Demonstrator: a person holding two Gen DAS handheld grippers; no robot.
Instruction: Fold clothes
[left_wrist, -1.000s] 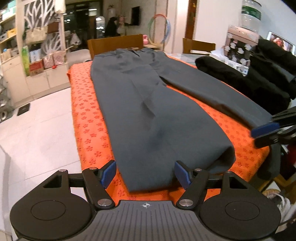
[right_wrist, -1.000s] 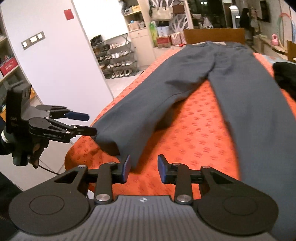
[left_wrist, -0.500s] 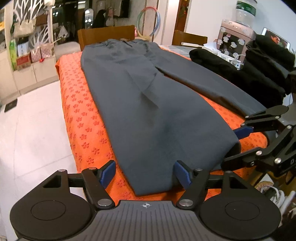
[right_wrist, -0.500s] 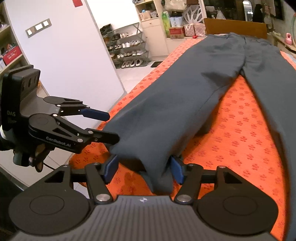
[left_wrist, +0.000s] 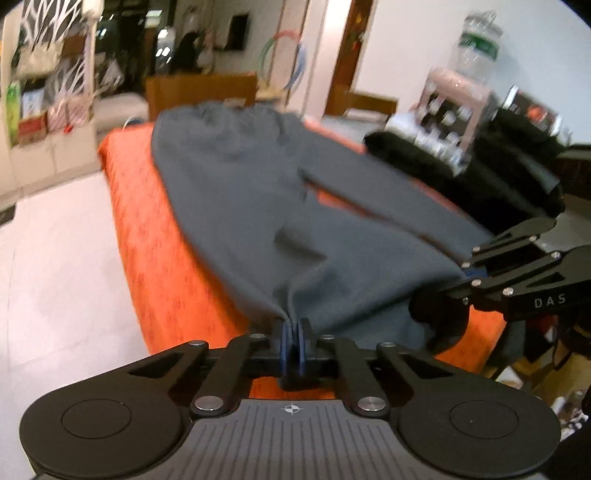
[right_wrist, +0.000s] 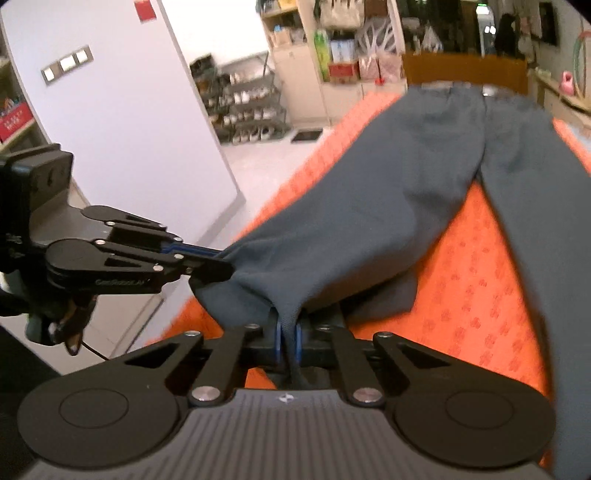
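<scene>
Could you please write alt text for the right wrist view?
The right gripper pinches the hem of one leg of grey trousers spread on an orange tablecloth. At left, the left gripper grips the same hem.

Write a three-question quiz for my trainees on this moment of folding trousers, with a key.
1. True or false: the grey trousers lie on a bare wooden tabletop.
2. Which part of the trousers does the left gripper pinch? A the waistband; B a leg hem; C a pocket.
3. Does the right gripper grip the same trouser leg as the left one, or the other leg?

Key
1. False: they lie on an orange patterned cloth.
2. B.
3. The same leg, at the hem's other corner. The right gripper's jaws are closing, with the cloth between them.
</scene>
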